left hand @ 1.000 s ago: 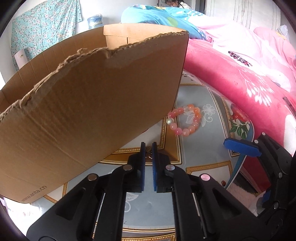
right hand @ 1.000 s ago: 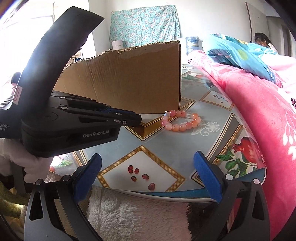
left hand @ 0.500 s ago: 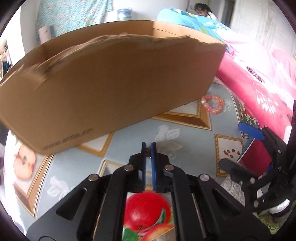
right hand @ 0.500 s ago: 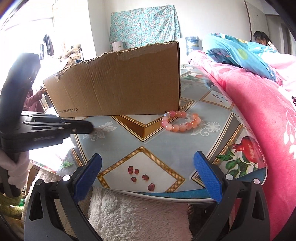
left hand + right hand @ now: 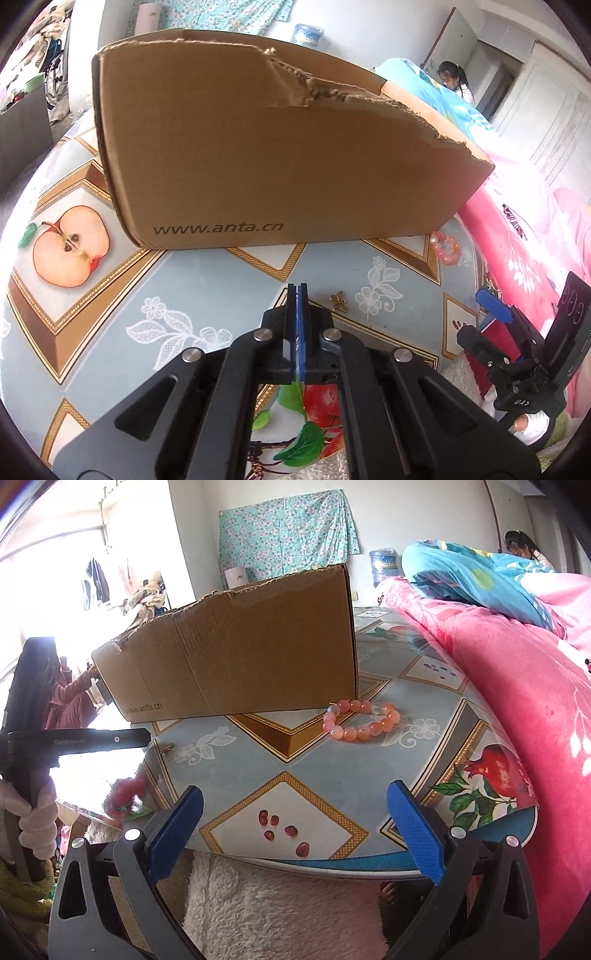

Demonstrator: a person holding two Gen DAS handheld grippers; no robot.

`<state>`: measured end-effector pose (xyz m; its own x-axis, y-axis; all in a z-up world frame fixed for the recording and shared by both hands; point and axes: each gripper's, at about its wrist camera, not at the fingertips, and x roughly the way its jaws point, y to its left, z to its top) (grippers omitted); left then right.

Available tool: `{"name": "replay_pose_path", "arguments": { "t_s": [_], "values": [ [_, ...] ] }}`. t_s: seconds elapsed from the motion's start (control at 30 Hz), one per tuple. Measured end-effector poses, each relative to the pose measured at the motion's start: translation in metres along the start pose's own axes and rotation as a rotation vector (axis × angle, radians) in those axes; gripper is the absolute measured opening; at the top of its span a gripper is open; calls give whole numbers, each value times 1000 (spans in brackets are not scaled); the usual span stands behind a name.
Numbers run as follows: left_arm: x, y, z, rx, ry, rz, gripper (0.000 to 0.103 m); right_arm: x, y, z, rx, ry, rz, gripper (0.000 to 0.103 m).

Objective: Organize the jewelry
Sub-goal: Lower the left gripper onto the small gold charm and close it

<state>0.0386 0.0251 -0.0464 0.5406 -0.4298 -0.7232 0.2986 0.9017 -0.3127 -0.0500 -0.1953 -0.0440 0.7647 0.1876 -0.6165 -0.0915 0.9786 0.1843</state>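
**Left jaws clenched empty beside the charm; right gripper waiting open**

Landmark: the torn cardboard box (image 5: 280, 147) standing on the patterned table (image 5: 207, 280).

Left gripper (image 5: 297, 295): blue pads pressed flat together, nothing visible between them. It hangs over the table in front of the box's printed long side. A small gold butterfly charm (image 5: 338, 301) lies loose on the cloth just beside the tips, on the side toward the box's far corner. Judgement: the clench has missed or not yet taken the charm; it needs reopening before a pick.

Right gripper (image 5: 295, 834): jaws spread wide, empty, held off the table's near edge over a white fleece. Probably parked so as not to crowd the left hand's work.

Beaded bracelet (image 5: 361, 720): pink and orange beads, lying at the box's near corner, touching or nearly touching its base. Judgement: the box is the likely container, so both pieces lie outside it, task barely begun.

View differences: right wrist shows the whole bracelet and the left gripper side-on at the box's printed end; the charm is a mere speck there. Left wrist shows the charm's shape clearly, but the box hides half the bracelet.
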Motion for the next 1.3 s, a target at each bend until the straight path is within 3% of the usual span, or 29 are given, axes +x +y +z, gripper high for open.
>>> {"name": "replay_pose_path", "arguments": {
  "t_s": [0.23,0.47,0.7,0.83,1.13,1.3],
  "values": [
    [-4,-8,-5,48,-24,6,1,3,9,4,-23,38,-60,97],
    [-6,-18,-13,119,-25,31,11,16,19,16,-60,53,-146,97],
    [1,-31,-10,207,-43,135,11,36,14,26,-27,92,-214,97],
    [0,-41,-12,261,-42,161,21,36,14,24,-22,84,-217,97],
    [3,-60,-17,306,-24,152,24,35,14,22,-23,71,-213,97],
    [2,-61,-17,285,-8,105,25,34,15,21,-26,65,-205,97]
  ]
}}
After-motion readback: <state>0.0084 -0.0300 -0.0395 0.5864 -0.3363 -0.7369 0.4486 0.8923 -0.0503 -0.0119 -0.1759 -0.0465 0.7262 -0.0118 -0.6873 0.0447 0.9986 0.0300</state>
